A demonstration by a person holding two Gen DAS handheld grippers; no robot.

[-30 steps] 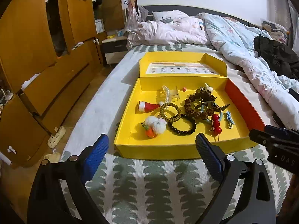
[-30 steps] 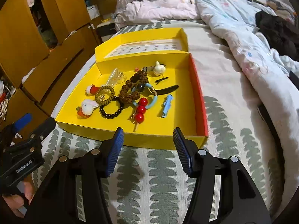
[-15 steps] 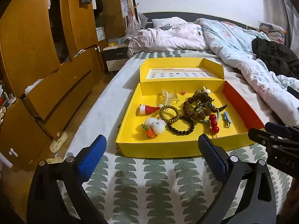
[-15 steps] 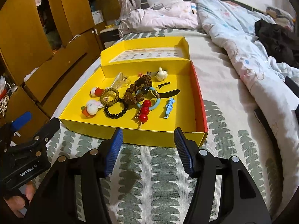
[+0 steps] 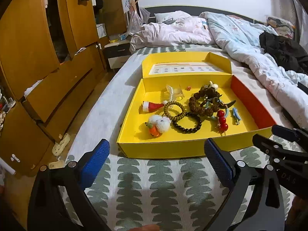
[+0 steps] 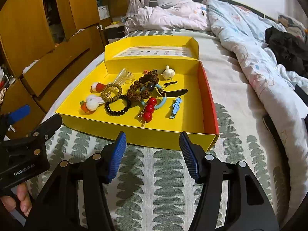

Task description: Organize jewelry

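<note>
Broadly, we go from the biggest thing down:
Bed (image 5: 157, 175): it carries everything; its soft cover with the green leaf print could let the box tip or slide if we lean on a wall.
Yellow box (image 6: 134, 132): it lies open on the bed just ahead of both grippers, lid folded back, shallow walls all round.
Left gripper (image 5: 156, 160): we hold it low over the bed before the box's near wall, jaws spread wide, nothing between them.
Right gripper (image 6: 152, 153): it hovers before the near wall too, jaws spread and holding nothing.
Jewelry: all of it lies loose in one cluster on the box floor, none on the bed; whether this is the sorted or the unsorted state we cannot tell.
Brown bead bracelet (image 6: 143, 88): it lies across a light blue ring (image 6: 160, 102), so lifting one could drag the other out.
Black bead bracelet (image 5: 186, 122): it touches the coiled tan hair tie (image 5: 174, 110); a careless pinch might take both.
Fluffy rabbit charm (image 6: 91, 103): soft, it would squash under a hard squeeze.
Red bead pin (image 6: 148, 109): round beads could roll out of the jaws.
Blue hair clip (image 6: 176, 107): thin and flat on the floor, so the jaws may scrape the card and miss it.
</note>
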